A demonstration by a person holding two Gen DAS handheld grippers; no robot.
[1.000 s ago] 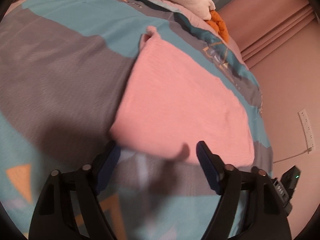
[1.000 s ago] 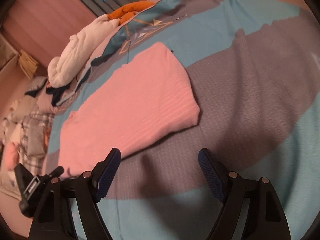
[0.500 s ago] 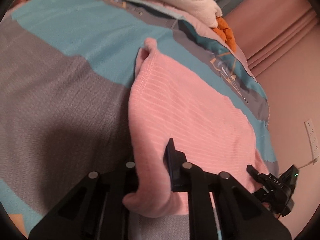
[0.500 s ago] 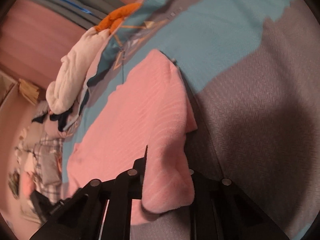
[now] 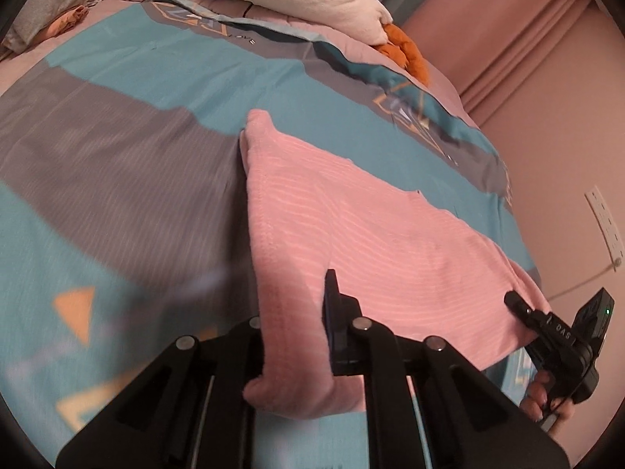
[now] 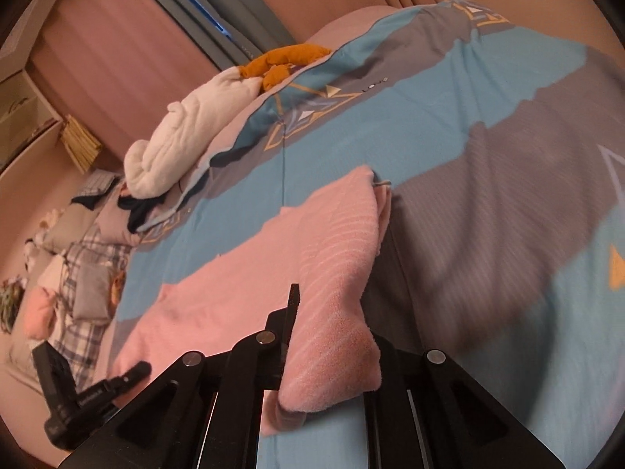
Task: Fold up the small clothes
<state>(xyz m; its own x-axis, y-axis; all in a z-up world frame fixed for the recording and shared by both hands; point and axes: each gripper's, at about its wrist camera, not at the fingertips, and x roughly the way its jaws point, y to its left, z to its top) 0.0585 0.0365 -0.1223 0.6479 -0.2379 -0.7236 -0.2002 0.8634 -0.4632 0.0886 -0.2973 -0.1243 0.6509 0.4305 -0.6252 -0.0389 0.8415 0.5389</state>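
A pink ribbed garment (image 5: 371,234) lies half folded across a bed with a blue and grey cover (image 5: 129,164). My left gripper (image 5: 297,328) is shut on the garment's near left corner, which hangs lifted off the cover. In the right wrist view the same pink garment (image 6: 273,273) stretches away, and my right gripper (image 6: 332,336) is shut on its near right corner, also raised. Each gripper shows in the other's view: the right one (image 5: 554,336) at the lower right with a hand on it, the left one (image 6: 90,391) at the lower left.
A white fluffy blanket (image 6: 187,133) and an orange cloth (image 6: 285,58) sit at the far edge of the bed. Plaid and grey pillows (image 6: 82,273) pile up at the left. A pink wall with a power strip (image 5: 605,219) is close on the right.
Both grippers went from open above the near hem to shut on its two corners, then rose, lifting the near edge off the cover.
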